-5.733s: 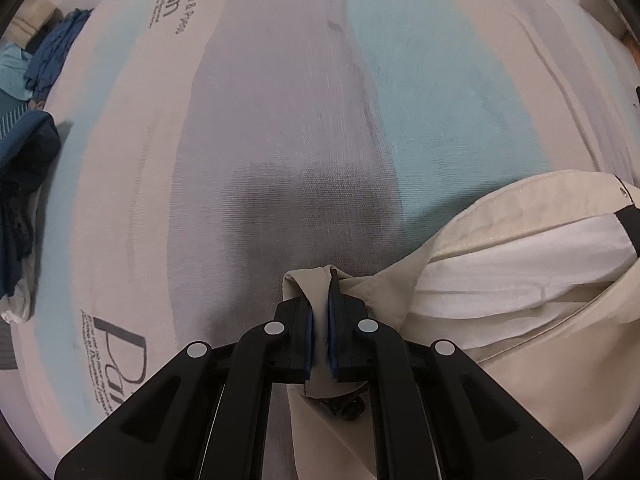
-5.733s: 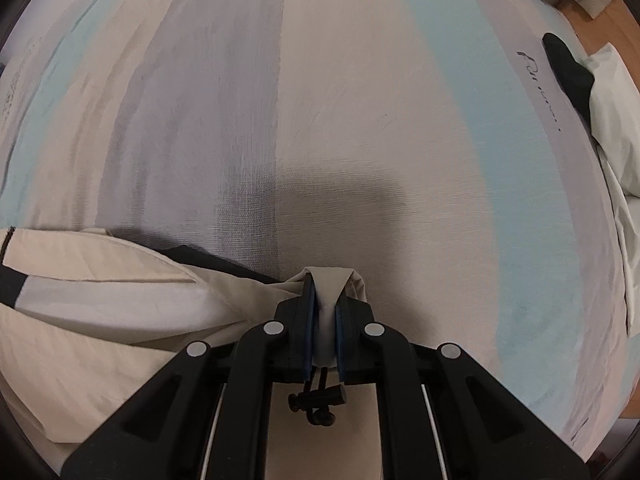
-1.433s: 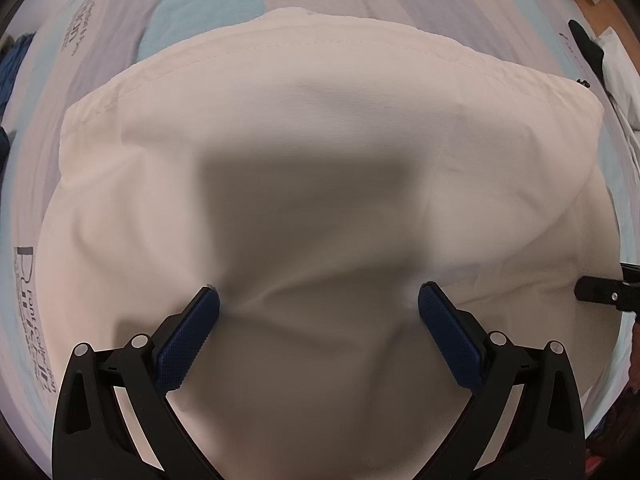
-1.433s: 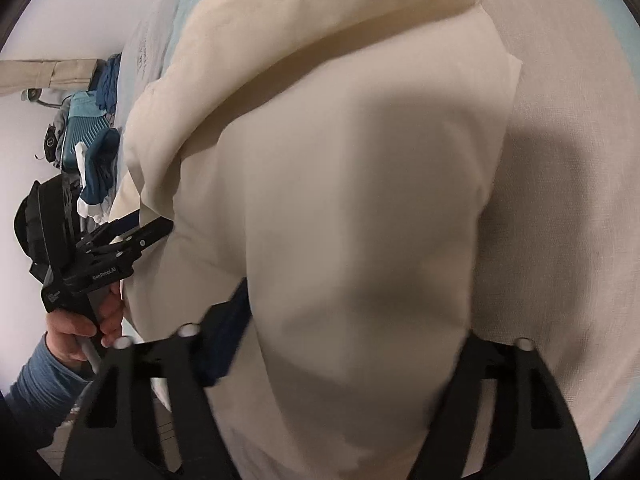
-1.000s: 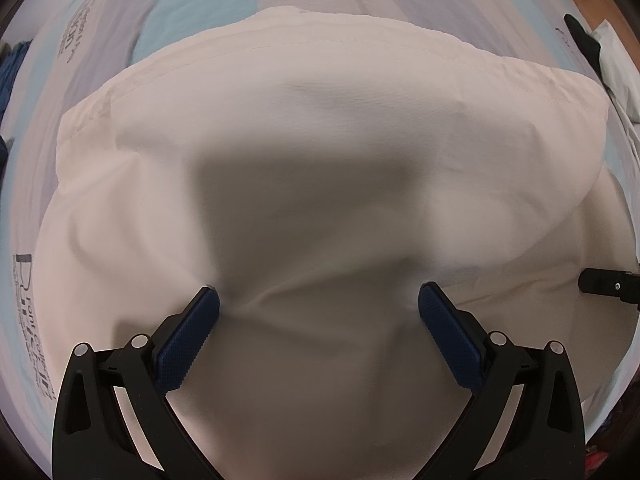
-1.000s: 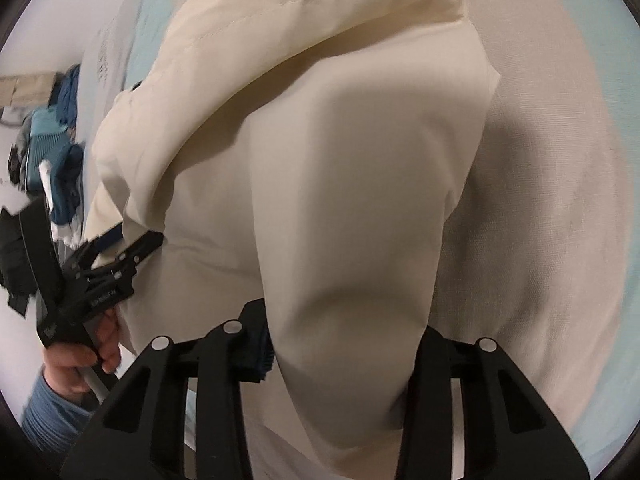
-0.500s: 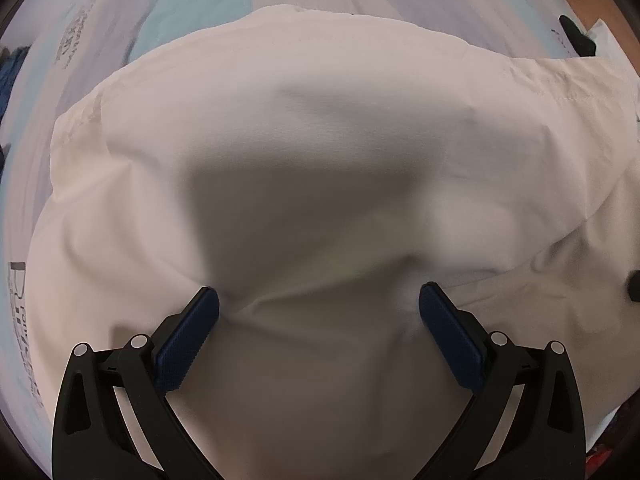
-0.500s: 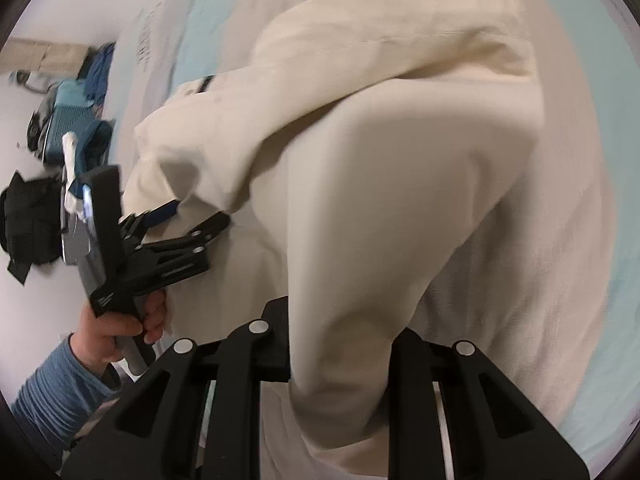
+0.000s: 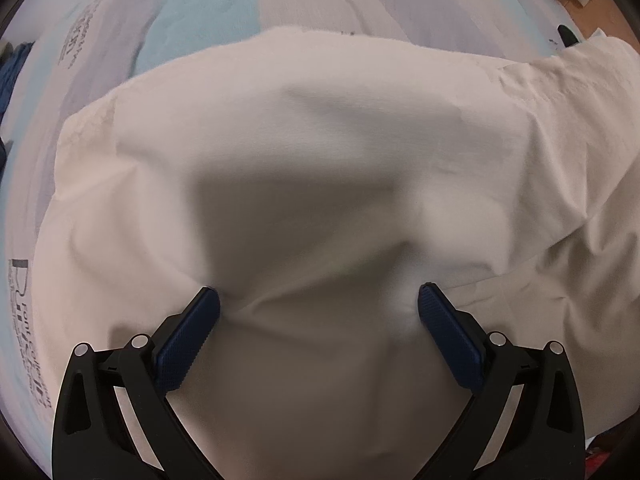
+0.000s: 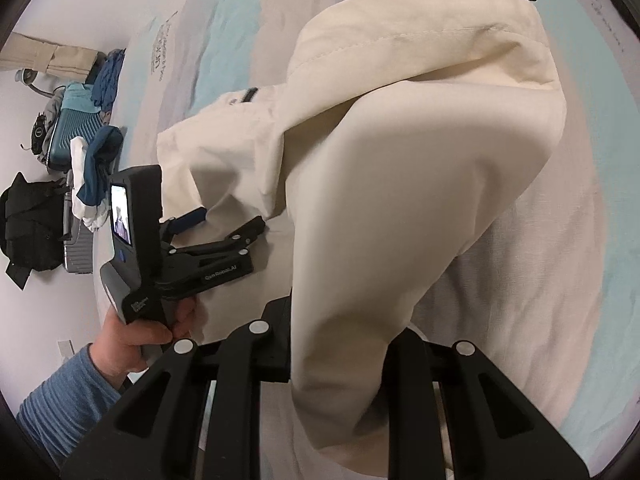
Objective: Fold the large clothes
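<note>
Right wrist view: right gripper (image 10: 340, 360) fingers are clamping the cream garment (image 10: 400, 200), lifting one fold over; left gripper (image 9: 318, 332) fingers are spreading wide, pressing cloth. Folding is midway.

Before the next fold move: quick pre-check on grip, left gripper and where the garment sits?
1. Right gripper closed on the cream garment: ok, a lifted fold hangs from between its fingers.
2. Left gripper free of cloth: ok, jaws wide, pads resting on the garment without pinching it.
3. Garment on the striped bedspread: ok at the far and left edges; the near edge is out of view.
4. Fold path clear of the left gripper: cannot tell; it sits on the cloth right beside the lifted fold.
5. Lower layer flat: not ok, creases run between the left pads.
</note>
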